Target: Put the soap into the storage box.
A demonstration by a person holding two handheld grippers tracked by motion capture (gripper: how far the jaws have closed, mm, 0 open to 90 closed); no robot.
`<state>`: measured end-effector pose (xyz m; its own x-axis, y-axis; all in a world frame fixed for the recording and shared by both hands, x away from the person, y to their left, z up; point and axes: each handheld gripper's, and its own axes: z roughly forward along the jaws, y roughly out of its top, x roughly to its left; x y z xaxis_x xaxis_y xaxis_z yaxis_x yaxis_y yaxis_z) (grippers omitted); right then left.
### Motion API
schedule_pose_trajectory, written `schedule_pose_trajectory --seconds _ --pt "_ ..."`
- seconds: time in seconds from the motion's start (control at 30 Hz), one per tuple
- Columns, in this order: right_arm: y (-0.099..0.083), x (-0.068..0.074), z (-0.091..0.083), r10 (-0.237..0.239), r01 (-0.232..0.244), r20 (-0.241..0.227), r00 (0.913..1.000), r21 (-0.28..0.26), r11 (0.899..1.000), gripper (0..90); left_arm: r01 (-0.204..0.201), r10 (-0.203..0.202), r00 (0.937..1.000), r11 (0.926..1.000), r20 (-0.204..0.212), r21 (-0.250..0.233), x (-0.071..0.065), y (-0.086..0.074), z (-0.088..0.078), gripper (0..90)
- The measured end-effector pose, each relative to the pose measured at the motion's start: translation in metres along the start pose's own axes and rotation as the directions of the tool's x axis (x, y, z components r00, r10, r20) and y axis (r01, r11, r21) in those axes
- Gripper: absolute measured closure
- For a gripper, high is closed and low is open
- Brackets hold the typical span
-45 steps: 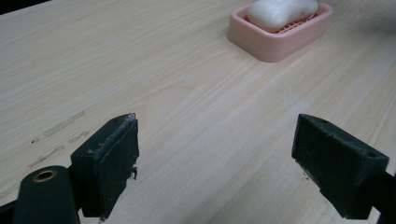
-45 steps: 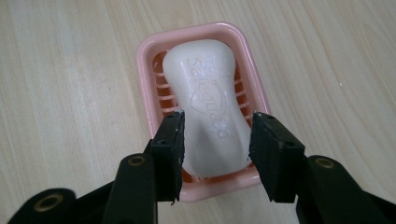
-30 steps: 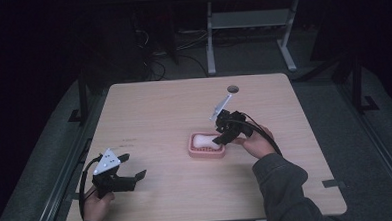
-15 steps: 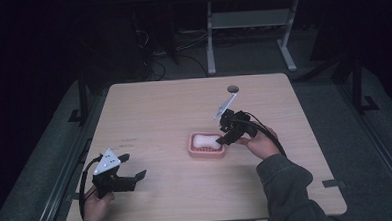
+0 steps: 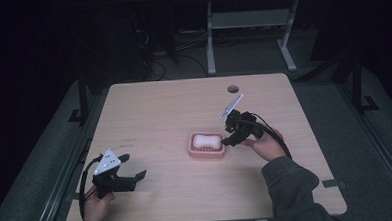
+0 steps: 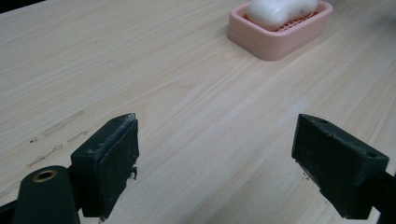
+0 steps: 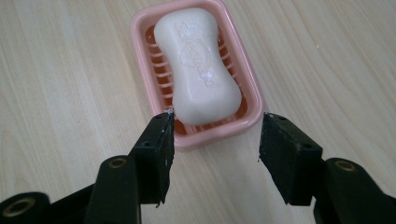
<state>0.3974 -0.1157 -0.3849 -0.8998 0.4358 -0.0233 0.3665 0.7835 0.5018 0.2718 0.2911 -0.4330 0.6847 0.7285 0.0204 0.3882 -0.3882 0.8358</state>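
A white bar of soap [image 5: 205, 139] [image 7: 198, 65] lies in a pink ribbed soap dish [image 5: 206, 153] [image 7: 252, 79] right of the table's middle. My right gripper [image 5: 226, 139] [image 7: 217, 135] hovers at the dish's right end. Its jaws have just been opening and stand apart on either side of the dish's near rim, pressing on nothing. My left gripper [image 5: 134, 166] [image 6: 215, 163] rests wide open near the front left corner with only bare wood between its pads. In the left gripper view the dish [image 6: 275, 39] and soap [image 6: 280, 9] sit far ahead.
The light wooden table [image 5: 159, 107] has a round cable hole [image 5: 232, 89] near its back edge. A black tape mark [image 5: 332, 183] sits at the front right corner. A metal stand [image 5: 250, 23] rises on the dark floor behind.
The right gripper has drawn back a little from the dish's right end while the soap stays in the dish. The left gripper has kept still.
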Motion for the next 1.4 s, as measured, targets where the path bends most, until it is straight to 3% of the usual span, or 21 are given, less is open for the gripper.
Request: schedule_pose_trajectory --seconds 0.93,1.4 --pt "-0.031 -0.003 -0.006 0.076 -0.076 0.001 0.9971 -0.008 0.997 40.6 -0.007 0.007 1.0000 0.9999 -0.001 0.014 0.000 0.000 0.000 14.5" --pt "-0.038 0.000 -0.011 0.080 -0.080 0.005 0.9968 -0.006 0.997 39.0 -0.003 0.003 1.0000 0.9999 -0.003 0.014 0.000 0.000 0.000 14.5"
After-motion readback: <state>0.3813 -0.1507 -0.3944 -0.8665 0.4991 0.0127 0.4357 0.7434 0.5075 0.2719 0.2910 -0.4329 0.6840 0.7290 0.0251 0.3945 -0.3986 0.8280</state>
